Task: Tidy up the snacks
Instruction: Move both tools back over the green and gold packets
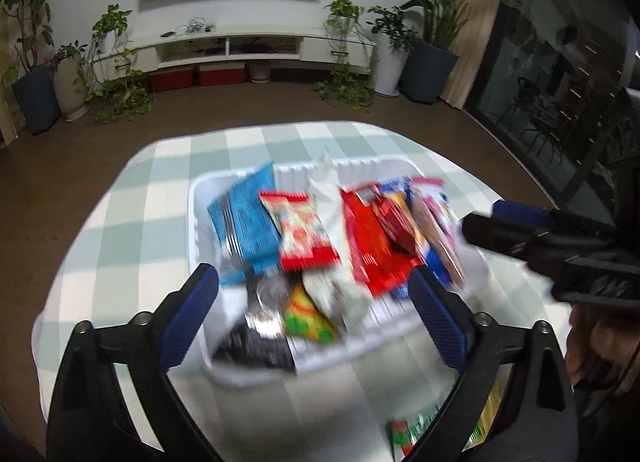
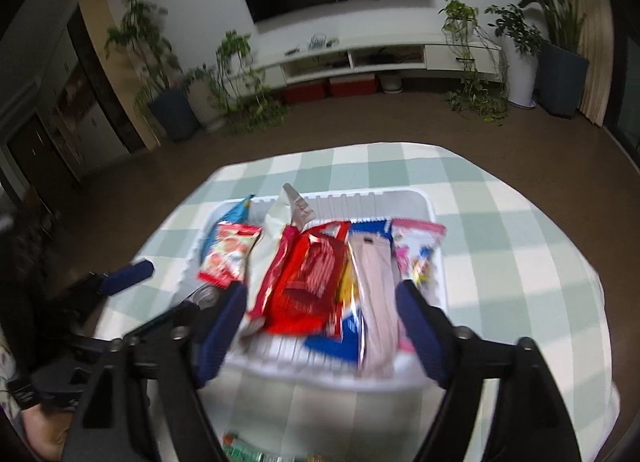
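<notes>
Both our claws are spread wide with nothing between the pads: the left claw (image 1: 316, 314) hangs over the near-left part of the bin (image 1: 360, 168), and the right claw (image 2: 320, 326) over the bin's near-right part. The snacks (image 1: 332, 230) are pretty much all in the bin already, stacked on edge and leaning on each other, and the bin sits about mid tabletop (image 1: 120, 198). One green pack (image 1: 416, 432) lies on the cloth just on our side of the bin, so we'd guess we're not quite done. What could go wrong: the packs are loose and slippery-looking, so nudging the bin's near wall with a pad could tip the leaning row flat or shove the whole bin along the cloth. Going for that stray pack, the two claws are close together and could bump each other. The red pack (image 2: 308, 278) in the middle of the bin overlaps its neighbours, so a grab there might drag two along. Hard to read: everything's motion-blurred, labels are mush, the stray pack is cut off by the frame edge and our own claw arms, and what's at the bottom of the bin is buried.
</notes>
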`<state>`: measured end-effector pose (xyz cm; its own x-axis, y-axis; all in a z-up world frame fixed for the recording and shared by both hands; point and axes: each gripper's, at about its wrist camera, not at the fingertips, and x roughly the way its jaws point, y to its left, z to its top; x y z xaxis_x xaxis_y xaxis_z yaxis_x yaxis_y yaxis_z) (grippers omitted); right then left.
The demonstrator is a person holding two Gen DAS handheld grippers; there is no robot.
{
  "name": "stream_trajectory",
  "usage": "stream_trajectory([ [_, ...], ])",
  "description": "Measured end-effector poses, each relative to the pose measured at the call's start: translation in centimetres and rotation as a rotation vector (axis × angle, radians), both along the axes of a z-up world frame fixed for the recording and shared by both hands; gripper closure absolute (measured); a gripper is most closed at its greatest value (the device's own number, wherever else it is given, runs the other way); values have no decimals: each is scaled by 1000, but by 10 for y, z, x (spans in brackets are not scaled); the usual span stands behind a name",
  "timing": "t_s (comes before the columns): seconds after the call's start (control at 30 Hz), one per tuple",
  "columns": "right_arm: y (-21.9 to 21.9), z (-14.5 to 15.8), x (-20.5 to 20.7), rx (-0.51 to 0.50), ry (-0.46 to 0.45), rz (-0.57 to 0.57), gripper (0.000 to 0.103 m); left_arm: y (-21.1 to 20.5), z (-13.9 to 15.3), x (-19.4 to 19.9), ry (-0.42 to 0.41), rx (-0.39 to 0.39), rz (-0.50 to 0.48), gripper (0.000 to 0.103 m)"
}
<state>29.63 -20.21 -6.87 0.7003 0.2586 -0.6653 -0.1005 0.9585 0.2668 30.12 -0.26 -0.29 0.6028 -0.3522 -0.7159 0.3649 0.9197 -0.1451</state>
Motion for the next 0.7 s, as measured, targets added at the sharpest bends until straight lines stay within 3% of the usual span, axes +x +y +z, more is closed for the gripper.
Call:
stream_trajectory([
  [0.13,-17,-6,-52,47,-20,-38,13,8,-6,-37,12,-39,-20,1],
  [0.37,-18,-47,-123,75,67,-77,13,1,-18,-119,-69,65,-111,0],
  [0.47,-2,-62,-132,37,91,-53,14,2,-24,-152,-71,69,-114,0],
  [0.6,14,-71,-131,-58,114,-36,27,13,-35,-183,14,42,-81,0],
  [0.7,20,-78,-128,-85,139,-31,31,27,-42,-199,15,16,-52,0],
])
